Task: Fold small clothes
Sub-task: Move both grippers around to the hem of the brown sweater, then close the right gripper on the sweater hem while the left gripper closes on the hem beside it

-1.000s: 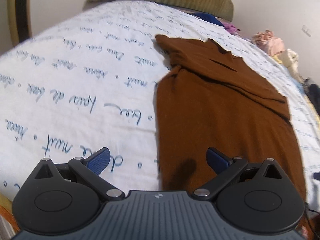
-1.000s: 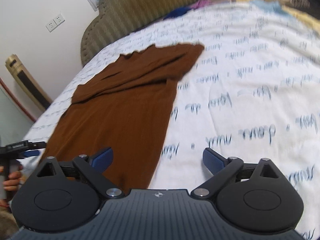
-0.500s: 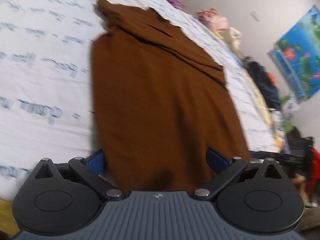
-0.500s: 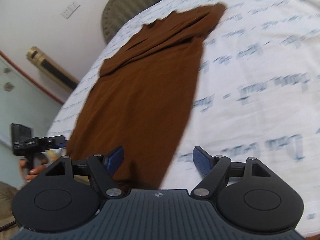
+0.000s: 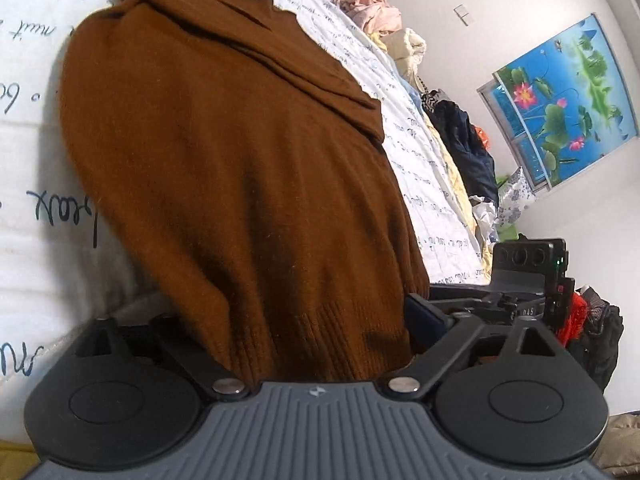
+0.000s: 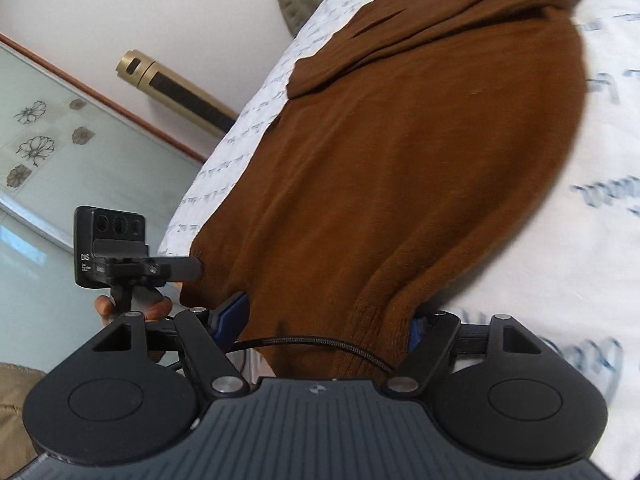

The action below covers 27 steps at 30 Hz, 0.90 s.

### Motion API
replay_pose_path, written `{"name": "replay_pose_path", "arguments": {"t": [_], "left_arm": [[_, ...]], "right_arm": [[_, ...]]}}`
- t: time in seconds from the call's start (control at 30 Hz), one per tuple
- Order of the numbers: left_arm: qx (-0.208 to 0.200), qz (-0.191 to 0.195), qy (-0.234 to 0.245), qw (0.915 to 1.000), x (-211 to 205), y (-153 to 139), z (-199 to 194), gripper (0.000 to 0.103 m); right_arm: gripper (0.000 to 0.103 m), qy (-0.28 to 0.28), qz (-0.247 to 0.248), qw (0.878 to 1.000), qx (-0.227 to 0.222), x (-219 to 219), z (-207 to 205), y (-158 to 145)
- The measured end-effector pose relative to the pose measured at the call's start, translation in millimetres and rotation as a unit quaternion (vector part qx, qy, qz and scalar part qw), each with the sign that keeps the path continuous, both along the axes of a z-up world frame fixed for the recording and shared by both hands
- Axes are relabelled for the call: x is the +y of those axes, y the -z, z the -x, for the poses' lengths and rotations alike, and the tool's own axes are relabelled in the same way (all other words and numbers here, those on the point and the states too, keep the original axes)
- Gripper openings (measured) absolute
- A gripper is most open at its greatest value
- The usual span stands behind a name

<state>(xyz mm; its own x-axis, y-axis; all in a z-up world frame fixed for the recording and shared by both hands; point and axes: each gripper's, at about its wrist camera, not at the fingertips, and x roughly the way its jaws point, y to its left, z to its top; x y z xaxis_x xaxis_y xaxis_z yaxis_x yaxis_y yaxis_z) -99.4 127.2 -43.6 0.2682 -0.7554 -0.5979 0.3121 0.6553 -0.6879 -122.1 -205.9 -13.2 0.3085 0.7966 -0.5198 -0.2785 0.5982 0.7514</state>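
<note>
Both grippers, left gripper (image 5: pixel 312 332) and right gripper (image 6: pixel 328 320), straddle the brown sweater's (image 5: pixel 224 168) ribbed hem at lower frame, fingers apart but just closing, its length running up the bed (image 5: pixel 24 208).

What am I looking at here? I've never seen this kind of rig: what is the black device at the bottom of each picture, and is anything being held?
There is no robot. A person holds a two-finger gripper in each hand, and each gripper carries a wide-angle camera that looks forward along its fingers, so the black body with two arms at the bottom of each picture is that gripper itself. One picture looks from the left gripper, the other from the right gripper. The right view also shows the left tool and the hand that holds it. A brown knitted sweater lies on a bed with a white sheet printed with blue writing; other clothes are piled at the far side. Both grippers have just been closing around the ribbed hem nearest the person, which sits between the fingers. Neither looks clamped yet.
</note>
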Motion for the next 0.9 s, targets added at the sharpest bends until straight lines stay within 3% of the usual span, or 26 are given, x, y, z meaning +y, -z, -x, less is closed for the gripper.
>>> {"name": "replay_pose_path", "arguments": {"t": [0.13,0.23,0.3,0.33,0.6,0.73,0.9], "left_arm": [[0.005,-0.005,-0.009,0.9999,9.4,0.6,1.1,0.068],[0.009,-0.012,-0.016,0.9998,11.7,3.1,1.0,0.048],[0.013,-0.025,-0.015,0.9995,9.8,4.2,1.6,0.022],[0.014,-0.033,-0.014,0.9993,9.7,4.9,2.5,0.017],[-0.058,-0.088,-0.015,0.9943,-3.9,-26.8,5.9,0.011],[-0.095,-0.093,-0.034,0.9905,-10.0,-49.2,-13.1,0.011],[-0.111,-0.110,-0.058,0.9860,-19.5,-54.7,-47.1,0.008]], "right_arm": [[0.053,0.005,0.000,1.000,0.011,2.9,-8.6,2.5],[0.037,0.016,0.003,1.000,0.018,-2.5,-8.5,4.0],[0.027,0.021,0.011,1.000,0.017,-6.9,-5.2,7.1],[0.026,0.022,0.013,1.000,0.014,-7.6,-3.4,6.7],[0.021,0.040,0.020,0.998,-0.035,-13.2,-7.5,-15.2],[0.020,0.064,0.033,0.995,-0.075,-21.3,-26.6,-34.0],[0.018,0.106,0.041,0.991,-0.075,-36.7,-65.2,-35.1]]}}
